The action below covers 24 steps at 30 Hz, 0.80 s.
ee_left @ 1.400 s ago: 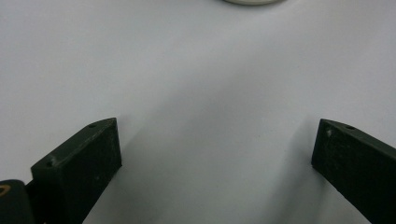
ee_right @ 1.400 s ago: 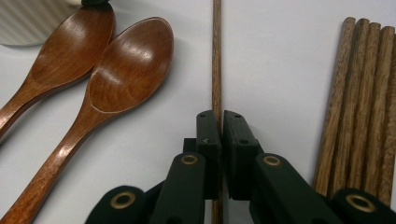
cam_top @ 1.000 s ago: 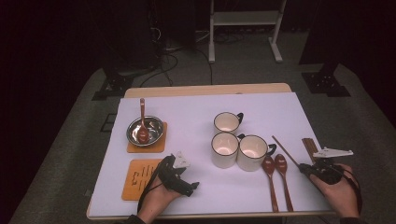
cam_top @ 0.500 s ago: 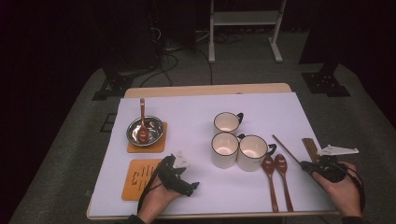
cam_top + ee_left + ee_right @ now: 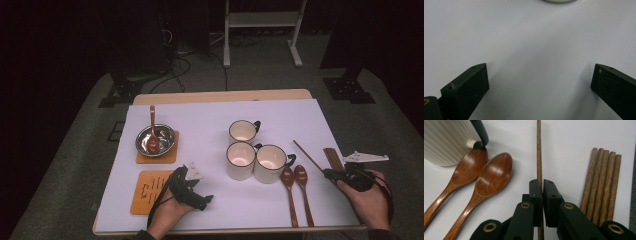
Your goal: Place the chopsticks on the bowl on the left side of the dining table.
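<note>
At the lower left of the high view, the left claw [image 5: 204, 198] rests on the white bench [image 5: 210, 115] beside an orange mat [image 5: 150, 192], its jaws spread wide with nothing between them. Right of centre lie two wooden spoons [image 5: 297, 192] below three cups [image 5: 250, 152]. At the lower right, the right claw [image 5: 327, 173] is clamped on a single chopstick [image 5: 307, 154], beside the remaining chopsticks [image 5: 333, 158].

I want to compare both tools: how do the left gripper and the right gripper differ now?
The left gripper has its black jaws wide apart over bare white table; the right gripper has its jaws closed on a thin brown wooden chopstick. The left holds nothing; the right holds the stick. Both stay low near the table.
</note>
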### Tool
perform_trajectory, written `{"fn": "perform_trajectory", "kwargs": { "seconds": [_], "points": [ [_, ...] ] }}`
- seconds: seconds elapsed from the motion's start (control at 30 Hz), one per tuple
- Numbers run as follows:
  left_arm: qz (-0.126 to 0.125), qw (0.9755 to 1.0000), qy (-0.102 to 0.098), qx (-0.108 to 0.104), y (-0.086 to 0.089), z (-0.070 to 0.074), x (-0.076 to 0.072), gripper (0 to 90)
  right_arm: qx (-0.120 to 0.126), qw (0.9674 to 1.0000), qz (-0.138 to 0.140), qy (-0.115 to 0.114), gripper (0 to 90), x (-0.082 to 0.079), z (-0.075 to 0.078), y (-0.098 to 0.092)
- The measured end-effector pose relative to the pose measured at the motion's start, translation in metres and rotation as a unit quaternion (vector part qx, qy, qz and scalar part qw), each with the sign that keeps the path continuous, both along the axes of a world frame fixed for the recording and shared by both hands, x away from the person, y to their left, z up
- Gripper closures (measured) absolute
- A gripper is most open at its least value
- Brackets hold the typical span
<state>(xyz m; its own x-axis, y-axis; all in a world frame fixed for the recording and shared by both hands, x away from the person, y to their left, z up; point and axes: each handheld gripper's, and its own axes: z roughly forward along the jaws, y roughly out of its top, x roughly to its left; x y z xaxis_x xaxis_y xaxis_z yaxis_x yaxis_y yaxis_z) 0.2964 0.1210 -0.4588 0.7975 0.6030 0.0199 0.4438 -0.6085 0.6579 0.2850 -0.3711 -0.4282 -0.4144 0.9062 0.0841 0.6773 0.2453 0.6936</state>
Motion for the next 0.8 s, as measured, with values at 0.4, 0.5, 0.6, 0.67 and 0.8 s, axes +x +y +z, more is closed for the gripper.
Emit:
{"fn": "perform_trajectory", "kwargs": {
  "seconds": [0.4,0.5,0.6,0.67,0.8],
  "points": [
    [0.0,1.0,0.0,0.0,0.0,0.0,0.0,0.5,0.013,0.9999,-0.002,-0.011,85.5,0.006,0.012,-0.005],
    [0.0,1.0,0.0,0.0,0.0,0.0,0.0,0.5,0.015,0.9998,-0.001,-0.012,85.4,0.007,0.014,-0.005],
    [0.0,1.0,0.0,0.0,0.0,0.0,0.0,0.5,0.017,0.9997,0.0,-0.015,85.5,0.008,0.016,-0.006],
    [0.0,1.0,0.0,0.0,0.0,0.0,0.0,0.5,0.019,0.9997,-0.001,-0.017,85.4,0.009,0.018,-0.006],
    [0.0,1.0,0.0,0.0,0.0,0.0,0.0,0.5,0.022,0.9995,0.002,-0.022,85.5,0.012,0.023,-0.006]
  ]
}}
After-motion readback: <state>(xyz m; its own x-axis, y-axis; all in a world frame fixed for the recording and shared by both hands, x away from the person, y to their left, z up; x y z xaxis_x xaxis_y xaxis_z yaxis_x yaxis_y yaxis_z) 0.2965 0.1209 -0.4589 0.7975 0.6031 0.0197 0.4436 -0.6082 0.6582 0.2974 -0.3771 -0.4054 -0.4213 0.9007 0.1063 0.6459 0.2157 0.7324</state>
